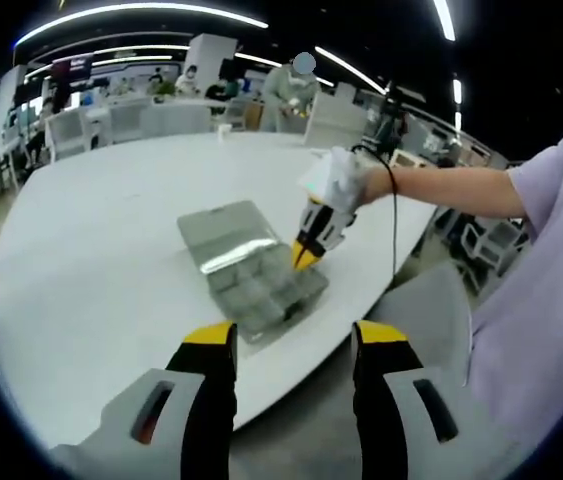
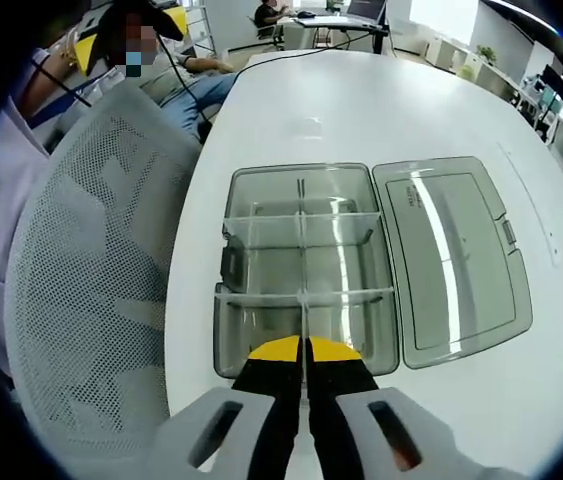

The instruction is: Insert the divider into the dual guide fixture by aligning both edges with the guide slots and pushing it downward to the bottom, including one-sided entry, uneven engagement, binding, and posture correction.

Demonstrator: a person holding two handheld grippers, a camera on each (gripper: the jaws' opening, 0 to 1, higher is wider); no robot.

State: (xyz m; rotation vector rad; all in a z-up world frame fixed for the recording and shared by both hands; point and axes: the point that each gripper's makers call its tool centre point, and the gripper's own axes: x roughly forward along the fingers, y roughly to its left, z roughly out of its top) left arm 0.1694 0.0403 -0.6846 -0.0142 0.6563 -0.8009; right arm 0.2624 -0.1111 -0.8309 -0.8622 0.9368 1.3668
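Note:
A clear grey compartment box (image 2: 301, 171) lies on the white table with its lid (image 2: 451, 260) folded open to the right. Two clear cross dividers span it. A thin clear divider (image 2: 303, 255) runs lengthwise down the middle of the box, and my right gripper (image 2: 306, 350) is shut on its near end, just above the box's near wall. In the left gripper view the same box (image 1: 251, 275) sits near the table's edge, with the right gripper (image 1: 306, 255) tipped down into it. My left gripper (image 1: 293, 335) hangs open over the table edge, short of the box, with nothing between its fingers.
The round white table (image 1: 91, 230) stretches far to the left. A grey mesh chair (image 2: 91, 280) stands against the table edge beside the box. A gloved hand (image 1: 346, 180) and bare arm reach in from the right. Desks, chairs and people fill the background.

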